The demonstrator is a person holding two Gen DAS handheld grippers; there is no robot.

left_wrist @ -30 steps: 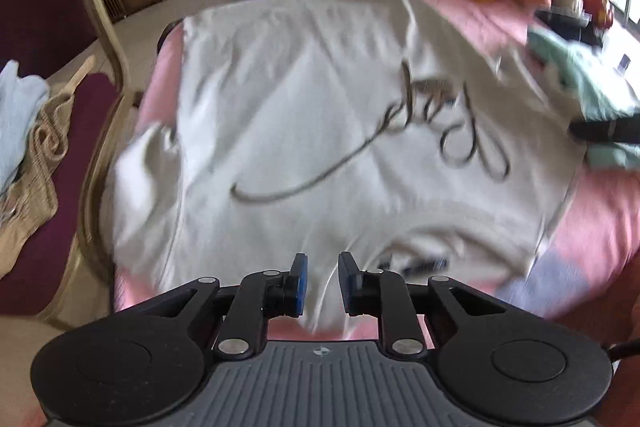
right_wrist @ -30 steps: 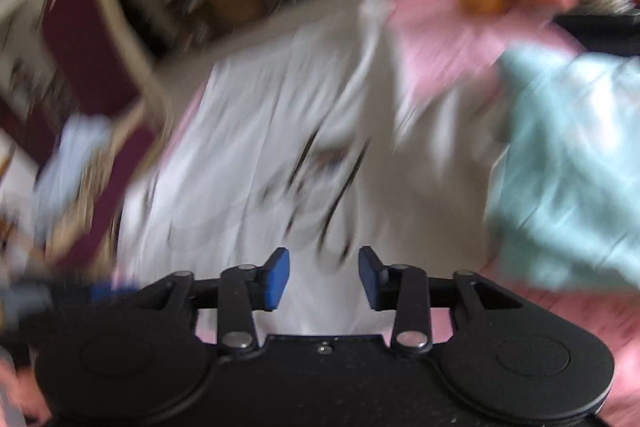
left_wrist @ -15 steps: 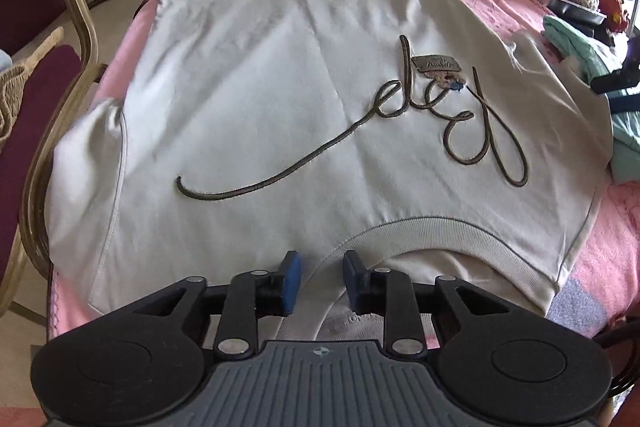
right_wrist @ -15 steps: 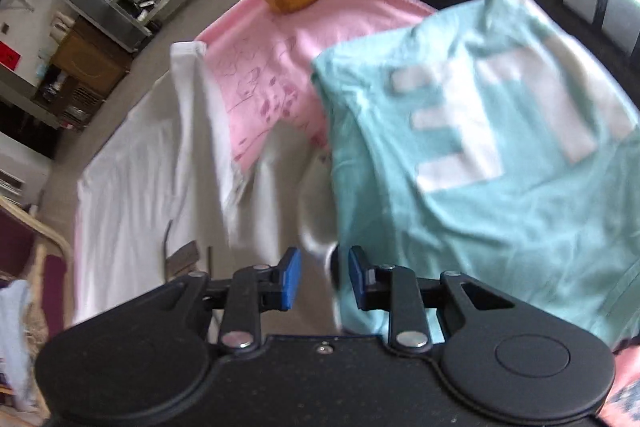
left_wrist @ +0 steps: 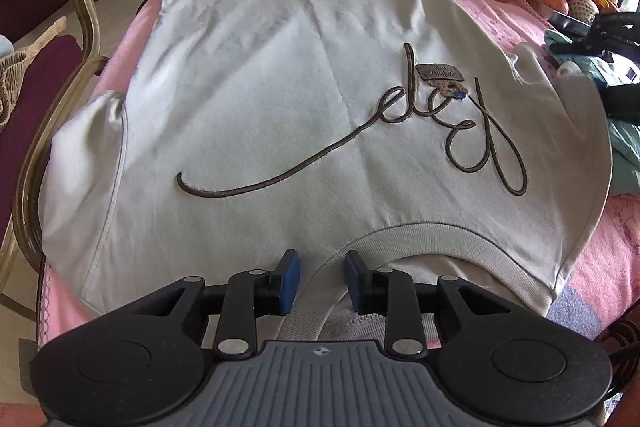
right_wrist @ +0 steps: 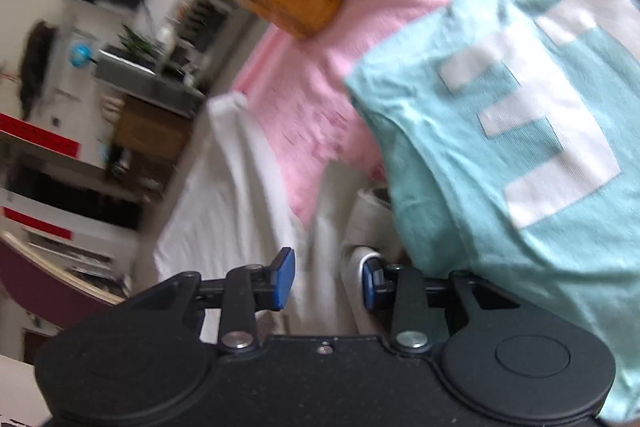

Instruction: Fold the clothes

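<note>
Left gripper (left_wrist: pixel 318 277) jaws opening, straddling the ribbed collar of the white sweatshirt (left_wrist: pixel 280 99) spread flat on the pink cloth (left_wrist: pixel 480 7), right gripper (right_wrist: pixel 326 281) jaws opening at its right sleeve, teal shirt (right_wrist: pixel 500 147) beside.

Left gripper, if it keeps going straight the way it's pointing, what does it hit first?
Most likely the ribbed collar of the white shirt: it already runs between the opening jaws of the left gripper, though depth is hard to judge.
</note>
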